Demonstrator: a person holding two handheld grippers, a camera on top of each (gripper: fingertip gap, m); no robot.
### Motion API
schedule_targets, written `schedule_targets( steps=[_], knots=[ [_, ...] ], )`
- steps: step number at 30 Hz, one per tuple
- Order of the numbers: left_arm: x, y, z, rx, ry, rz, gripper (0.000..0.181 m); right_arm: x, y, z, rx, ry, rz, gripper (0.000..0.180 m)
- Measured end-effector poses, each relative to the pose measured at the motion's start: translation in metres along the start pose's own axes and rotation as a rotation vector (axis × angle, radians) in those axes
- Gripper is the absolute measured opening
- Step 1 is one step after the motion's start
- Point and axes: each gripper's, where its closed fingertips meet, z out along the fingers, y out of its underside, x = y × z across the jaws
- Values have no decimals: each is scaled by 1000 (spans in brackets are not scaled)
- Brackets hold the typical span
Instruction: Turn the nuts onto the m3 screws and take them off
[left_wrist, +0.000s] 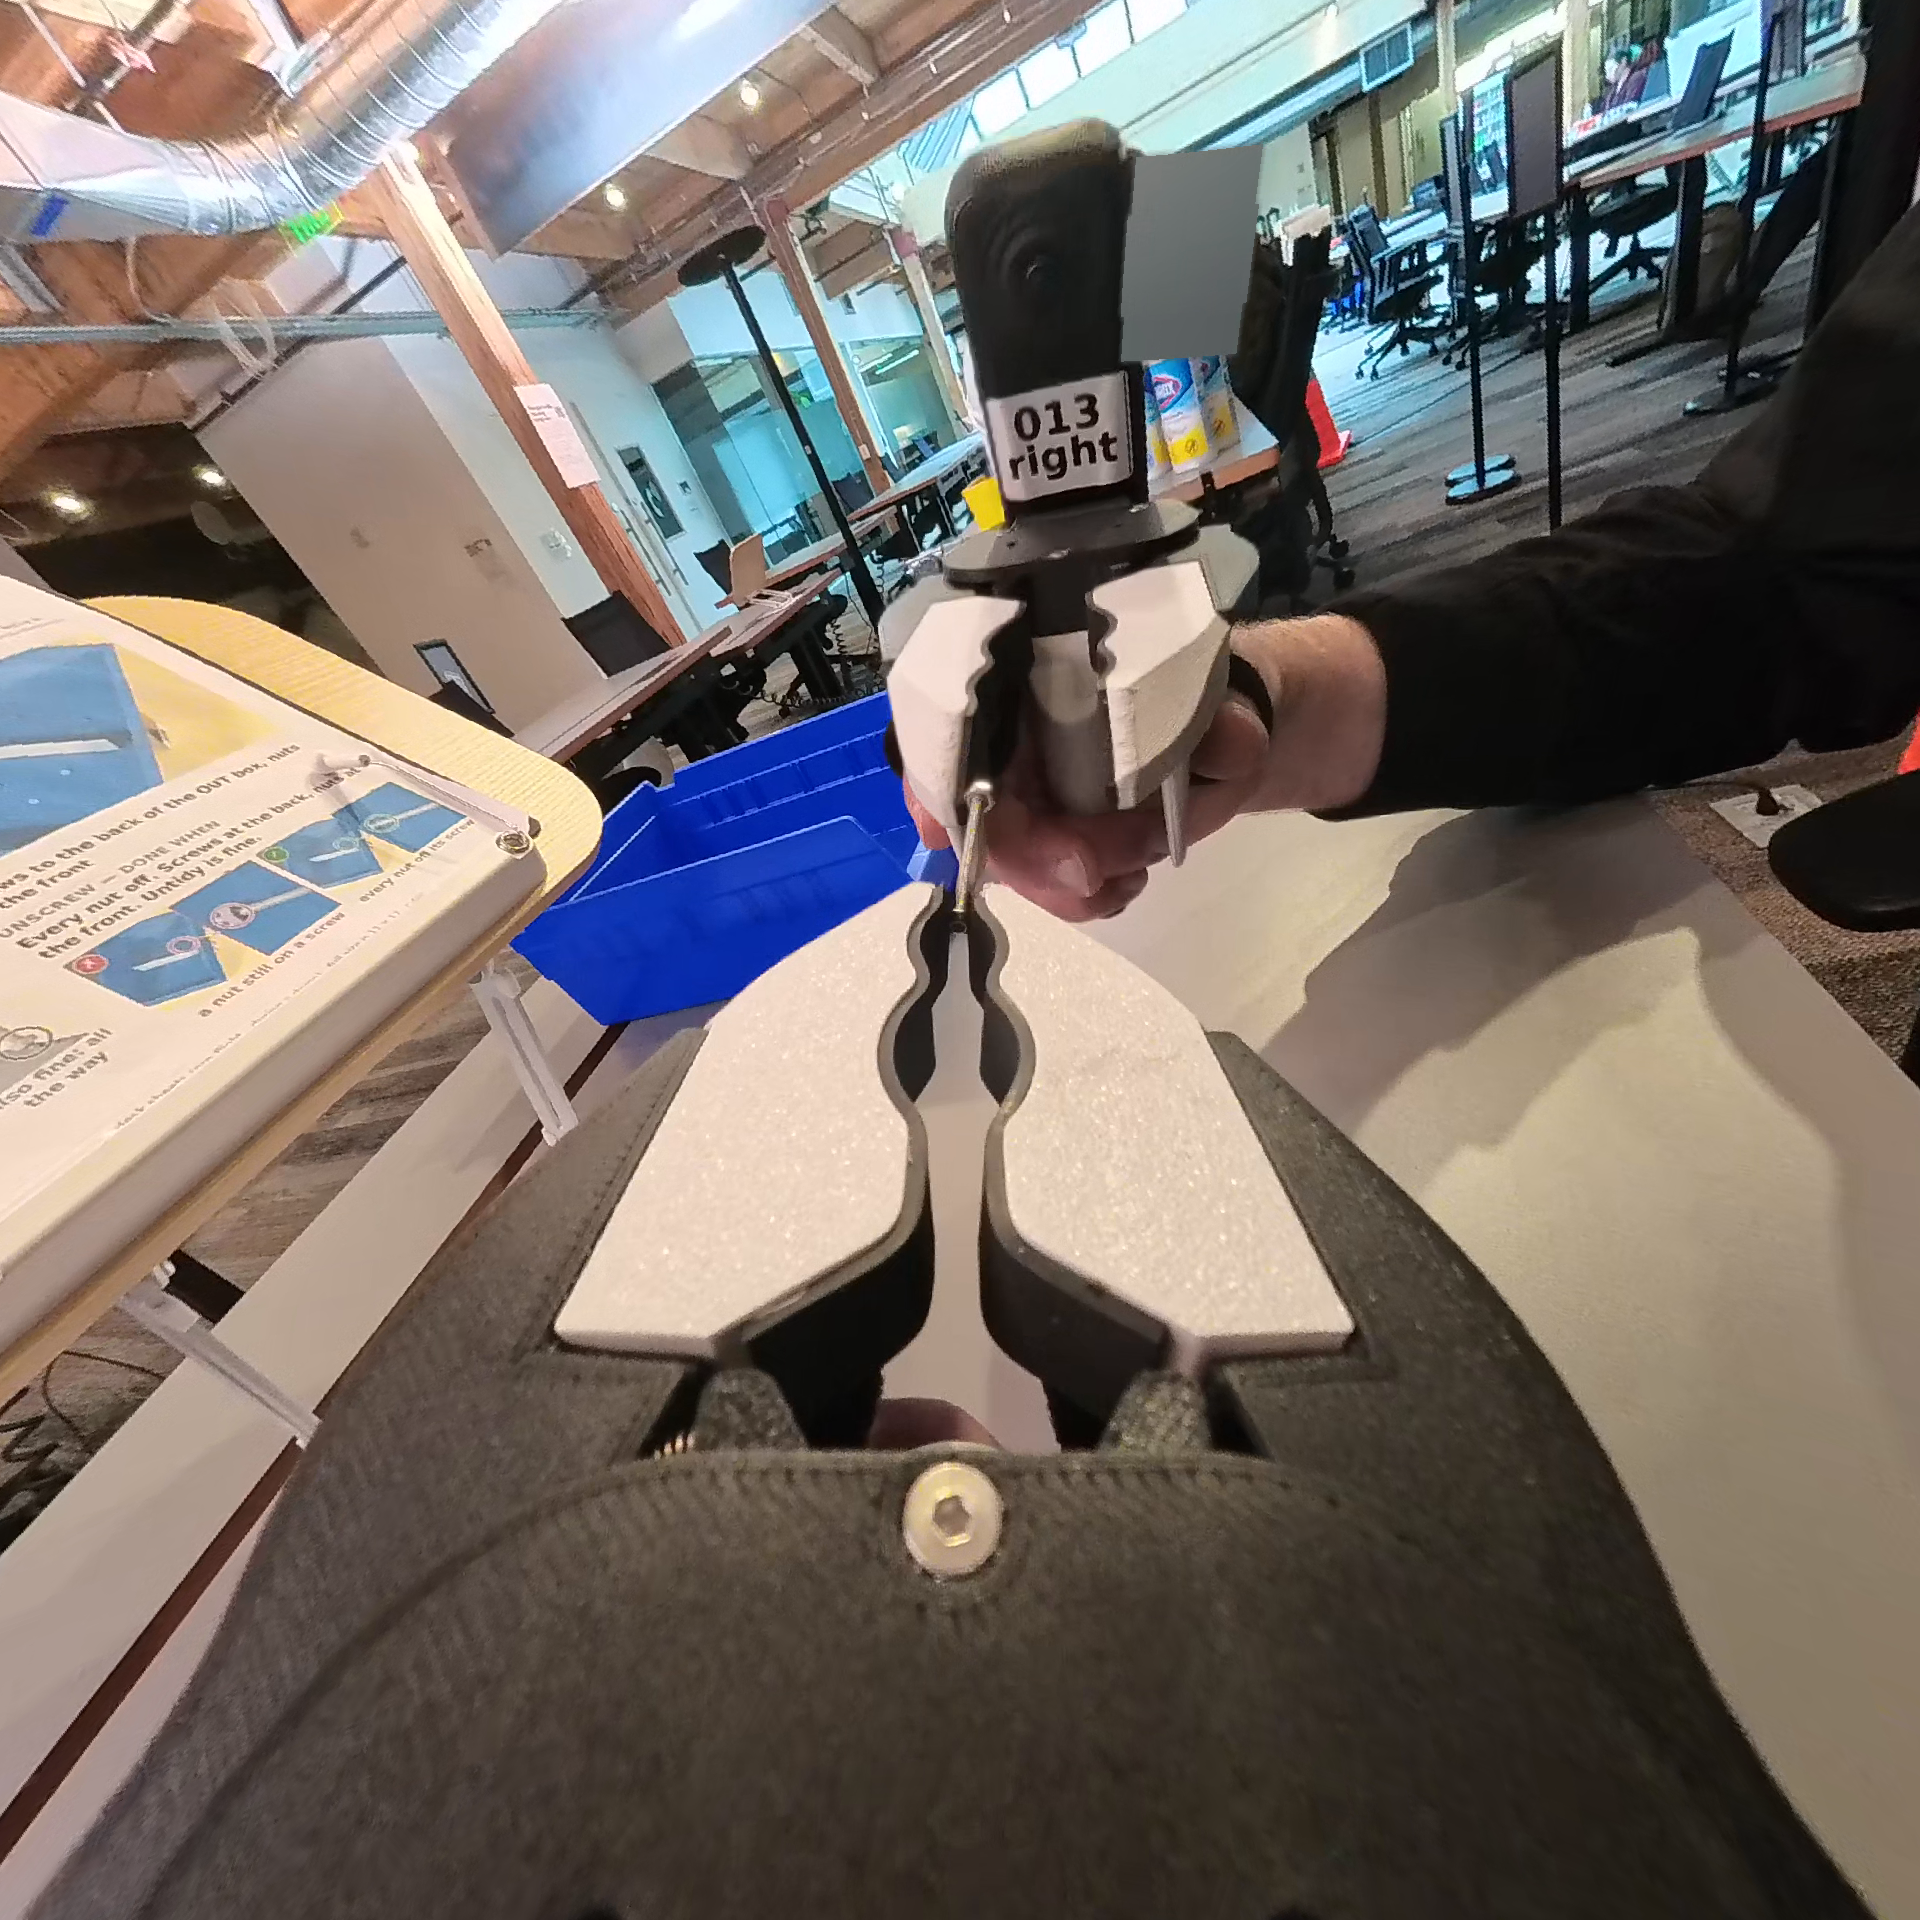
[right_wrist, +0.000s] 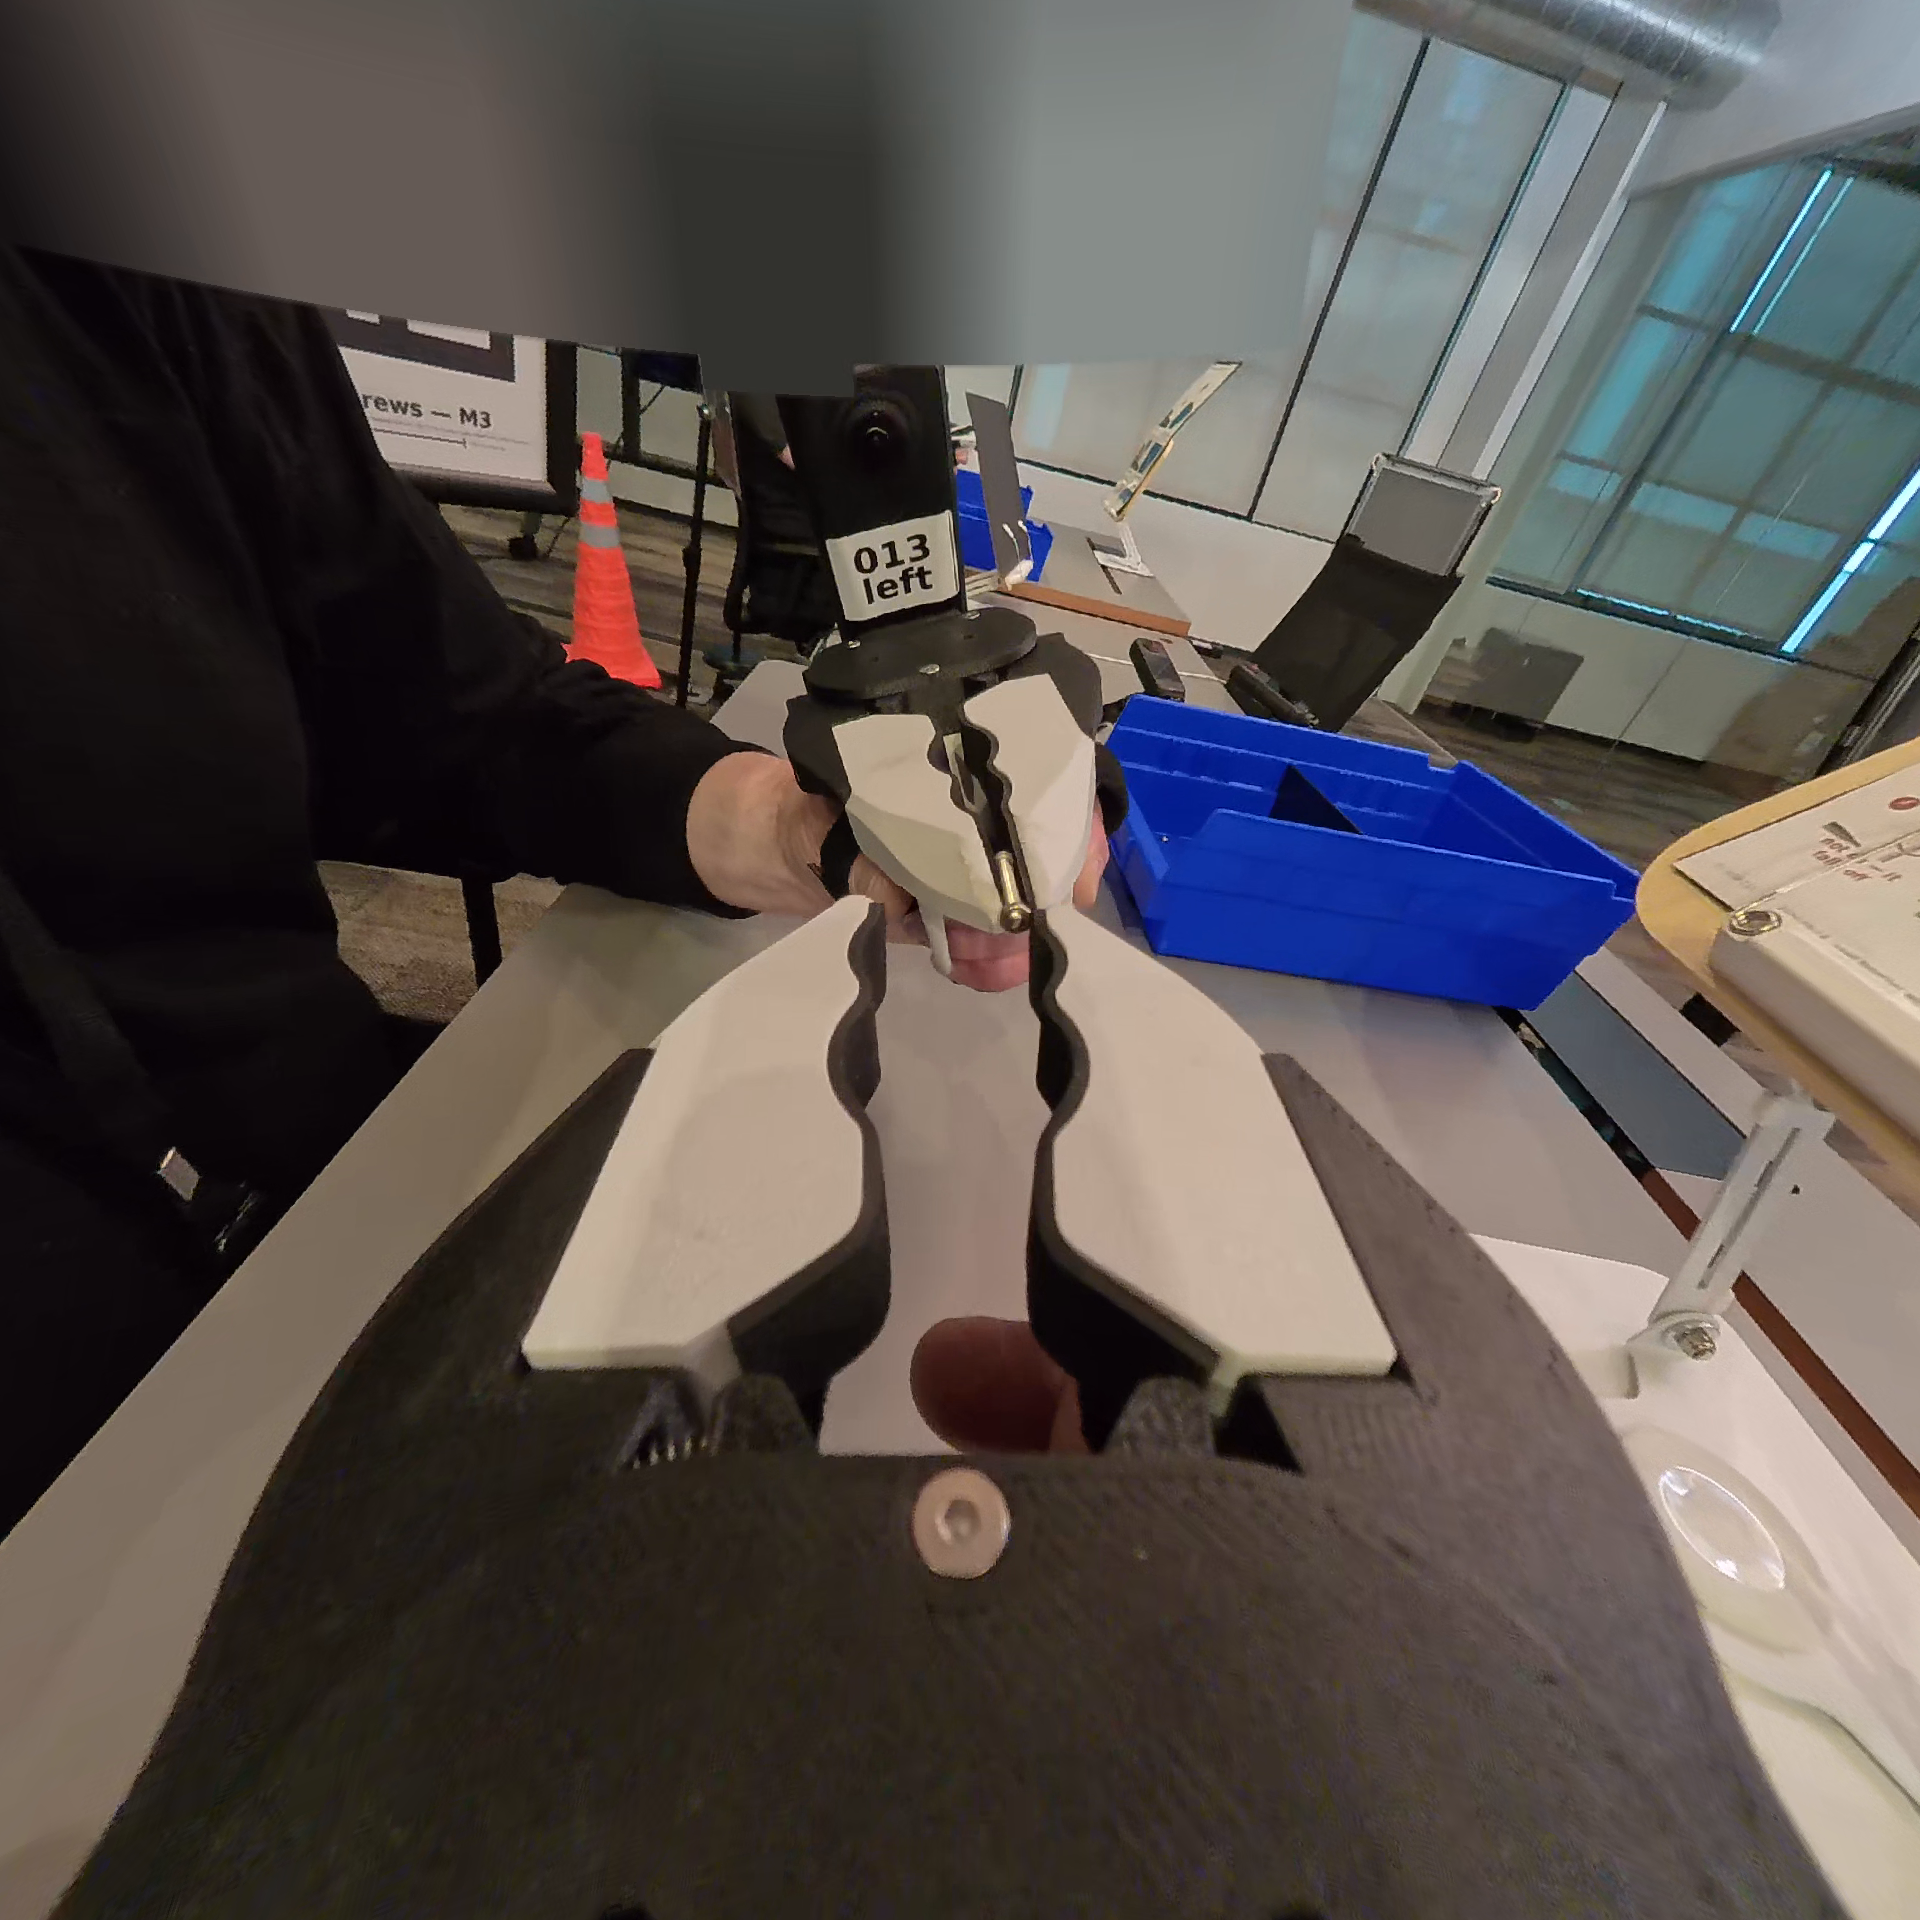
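Note:
My left gripper (left_wrist: 961, 920) is shut on a thin metal screw (left_wrist: 968, 873). The screw sticks out past the tips toward the right gripper (left_wrist: 1039, 810). In the right wrist view the left gripper (right_wrist: 1013, 899) faces me with the screw (right_wrist: 1006, 902) between its white fingers. The screw's free end is wider; I cannot tell if that is a head or a nut. My right gripper (right_wrist: 956, 925) is open and empty. The screw's end lies close to its right finger (right_wrist: 1049, 966). Both grippers are held above the grey table (right_wrist: 499, 1091).
A blue bin (left_wrist: 727, 862) stands on the table behind the grippers and also shows in the right wrist view (right_wrist: 1351, 873). An instruction board (left_wrist: 208, 831) on a stand is to the left. A white tray (right_wrist: 1714, 1558) and an orange cone (right_wrist: 608, 582) are in view.

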Motion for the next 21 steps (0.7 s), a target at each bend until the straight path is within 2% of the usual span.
schedule_targets(
  steps=[4, 8, 12, 16, 18, 21],
  knots=[
    [-2, -1, -1, 5, -9, -2, 3, -8, 9, 2, -50, -44, -18, 16],
    [-1, 0, -1, 2, -4, -4, 3, 4, 3, -1, -19, 21, -11, 24],
    [-1, 0, 0, -1, -2, -3, 3, 2, -1, -1, 1, 15, -12, 28],
    [0, 0, 0, 0, -4, 4, 3, -1, 2, 1, -9, -8, -5, 27],
    [-1, -1, -1, 4, -11, 1, 3, -9, 6, 1, -32, -57, -6, 17],
    [-2, -1, -1, 6, -9, -3, 3, -5, 6, 1, -38, -31, -11, 19]
  ],
)
